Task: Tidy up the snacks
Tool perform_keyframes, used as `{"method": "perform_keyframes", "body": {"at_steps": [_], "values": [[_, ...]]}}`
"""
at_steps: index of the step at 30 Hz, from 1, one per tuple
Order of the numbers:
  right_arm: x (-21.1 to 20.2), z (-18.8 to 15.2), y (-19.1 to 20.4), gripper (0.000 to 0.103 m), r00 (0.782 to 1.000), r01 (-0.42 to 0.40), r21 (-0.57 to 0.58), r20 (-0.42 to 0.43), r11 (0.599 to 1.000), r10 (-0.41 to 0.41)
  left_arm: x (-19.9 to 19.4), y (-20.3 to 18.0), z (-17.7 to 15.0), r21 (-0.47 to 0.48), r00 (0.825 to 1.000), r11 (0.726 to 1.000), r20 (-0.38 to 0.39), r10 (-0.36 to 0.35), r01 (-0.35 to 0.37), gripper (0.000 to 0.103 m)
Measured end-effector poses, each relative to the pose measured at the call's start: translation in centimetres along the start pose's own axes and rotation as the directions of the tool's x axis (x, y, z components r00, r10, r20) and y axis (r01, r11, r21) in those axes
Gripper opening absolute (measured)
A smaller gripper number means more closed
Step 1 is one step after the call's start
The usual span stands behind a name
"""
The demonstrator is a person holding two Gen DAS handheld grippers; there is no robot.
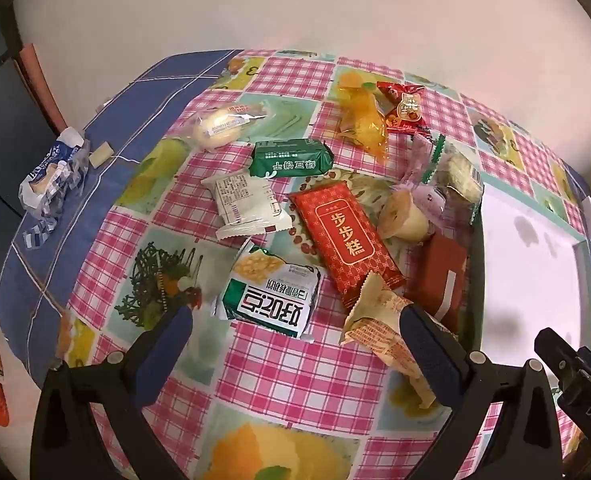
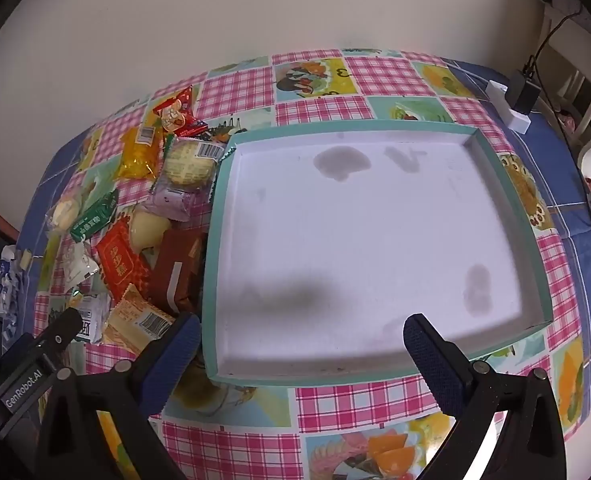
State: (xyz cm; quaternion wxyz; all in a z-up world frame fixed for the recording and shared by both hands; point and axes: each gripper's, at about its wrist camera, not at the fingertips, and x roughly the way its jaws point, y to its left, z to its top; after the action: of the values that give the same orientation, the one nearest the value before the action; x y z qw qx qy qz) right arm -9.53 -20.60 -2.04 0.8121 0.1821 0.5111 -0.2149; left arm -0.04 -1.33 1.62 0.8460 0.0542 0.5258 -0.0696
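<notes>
on the red packet (image 1: 345, 240), gold characters read 步步糕.

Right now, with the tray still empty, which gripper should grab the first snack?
Left. The left gripper hangs open right over the snack pile, with the white-and-green packet between its fingers. The right gripper is open over the empty tray, away from the snacks.

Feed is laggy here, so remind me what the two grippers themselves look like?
Both look alike: the left gripper and right gripper have black plastic frames with silver pivot pins and dark blue textured finger pads. White "GenRobot.AI" lettering marks the left one's side. No cables or sleeves visible.
</notes>
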Motion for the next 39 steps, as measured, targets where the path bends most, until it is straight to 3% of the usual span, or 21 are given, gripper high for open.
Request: {"method": "perform_keyframes", "body": {"at_steps": [39], "values": [[0.1,-0.1,0.3,0.103,1.0,0.009,-0.03,-0.007,1.0,-0.009,1.4,0.9,-0.8,0.0,1.0,1.0,-0.011,-0.004,0.004,0.103]]}}
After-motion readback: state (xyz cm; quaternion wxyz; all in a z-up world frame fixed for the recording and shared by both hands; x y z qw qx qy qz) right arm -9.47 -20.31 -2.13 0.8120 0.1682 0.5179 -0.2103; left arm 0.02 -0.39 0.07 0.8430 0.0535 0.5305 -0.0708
